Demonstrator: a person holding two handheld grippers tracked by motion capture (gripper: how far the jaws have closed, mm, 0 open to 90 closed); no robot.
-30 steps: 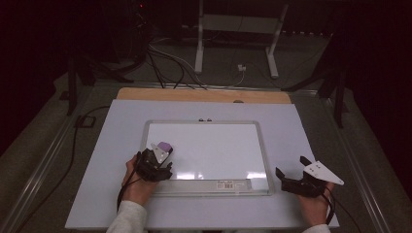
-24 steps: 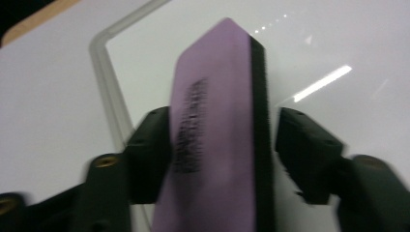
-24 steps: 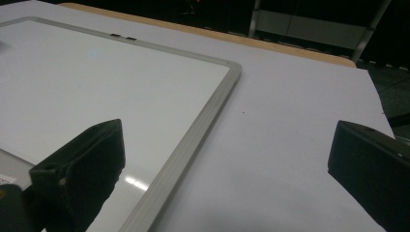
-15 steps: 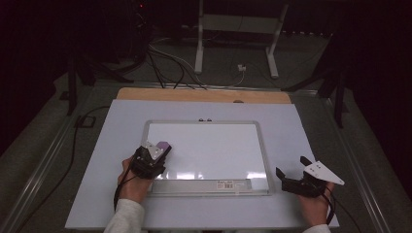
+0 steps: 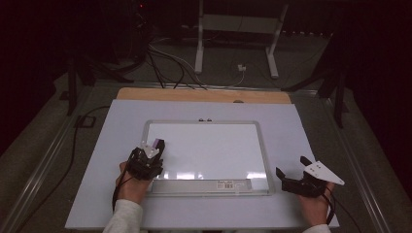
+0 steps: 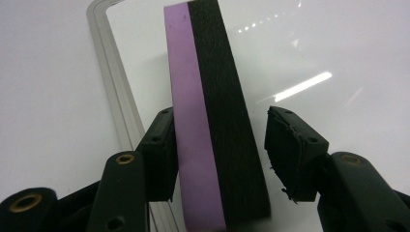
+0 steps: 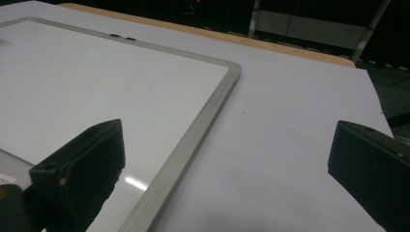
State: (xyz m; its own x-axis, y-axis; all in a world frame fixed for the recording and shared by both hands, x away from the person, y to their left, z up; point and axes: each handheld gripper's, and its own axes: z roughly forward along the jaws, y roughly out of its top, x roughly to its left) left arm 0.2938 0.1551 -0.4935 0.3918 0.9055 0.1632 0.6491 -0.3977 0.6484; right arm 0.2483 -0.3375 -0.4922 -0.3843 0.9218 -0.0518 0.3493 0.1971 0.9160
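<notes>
Eraser (image 6: 212, 121) purple and black, standing on edge at whiteboard (image 5: 209, 150) left side, your left tongs (image 6: 220, 145) just closing around it, one pad touching, other pad apart, your right tongs (image 7: 227, 159) wide open, empty, over bench (image 7: 290, 145).

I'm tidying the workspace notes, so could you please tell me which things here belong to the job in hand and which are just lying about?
Part of the job:
- eraser, between the left tongs, whose jaws have just been closing; a gap shows on one side
- whiteboard
- right tongs, open, beside the board

Lying about:
- cables on the floor
- metal stand behind the table
</notes>
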